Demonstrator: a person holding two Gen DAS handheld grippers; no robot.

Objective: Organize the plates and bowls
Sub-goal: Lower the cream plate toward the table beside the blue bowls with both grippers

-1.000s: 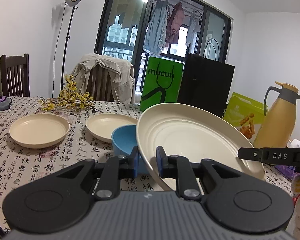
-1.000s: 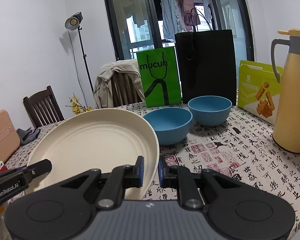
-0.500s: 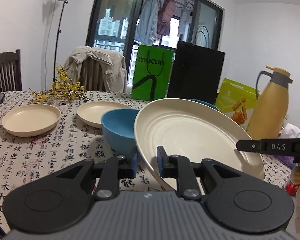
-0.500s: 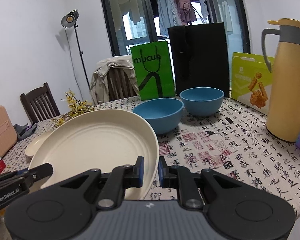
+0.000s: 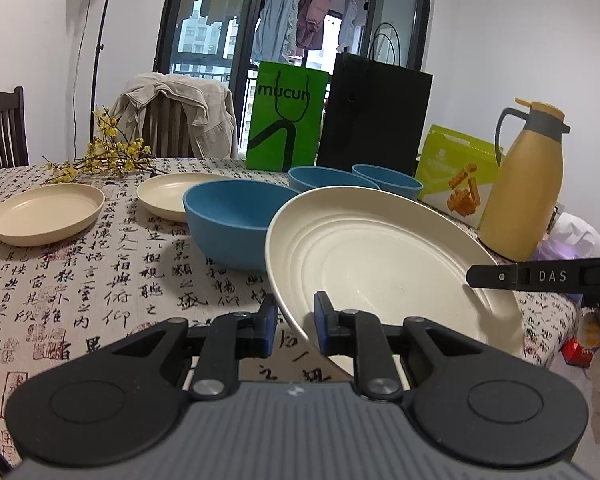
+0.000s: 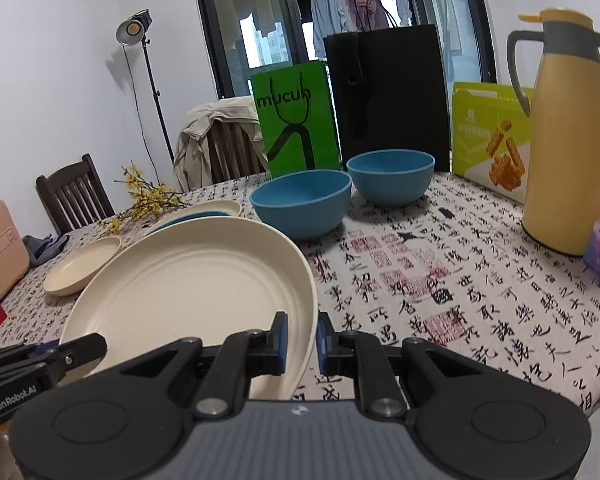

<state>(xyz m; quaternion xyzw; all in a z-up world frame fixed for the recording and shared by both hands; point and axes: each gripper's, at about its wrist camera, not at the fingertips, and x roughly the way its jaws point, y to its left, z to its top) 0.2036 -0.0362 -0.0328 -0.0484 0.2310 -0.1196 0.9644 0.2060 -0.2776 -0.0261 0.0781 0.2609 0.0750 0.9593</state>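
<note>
While tilted downward, left tool (image 5: 296,322) and right tool (image 6: 302,338) clamp large plate (image 5: 380,256).

- The large plate (image 5: 384,264) is held tilted over the near part of the counter (image 5: 100,280), the left gripper (image 5: 296,322) on its left rim and the right gripper (image 6: 302,336) on its right rim.
- Just behind the large plate's left side stands the nearest bowl (image 5: 232,224) on the counter.
- Two more bowls (image 6: 300,204) (image 6: 390,176) sit side by side further back.
- Two small plates (image 5: 46,212) (image 5: 172,194) lie on the counter to the left of the nearest bowl, with a flower sprig (image 5: 104,156) behind them.
- Two bags (image 6: 294,118) (image 6: 388,92) stand upright at the back edge, a box (image 6: 488,136) to their right.
- The jug (image 6: 568,132) stands at the right, in front of the box.
</note>
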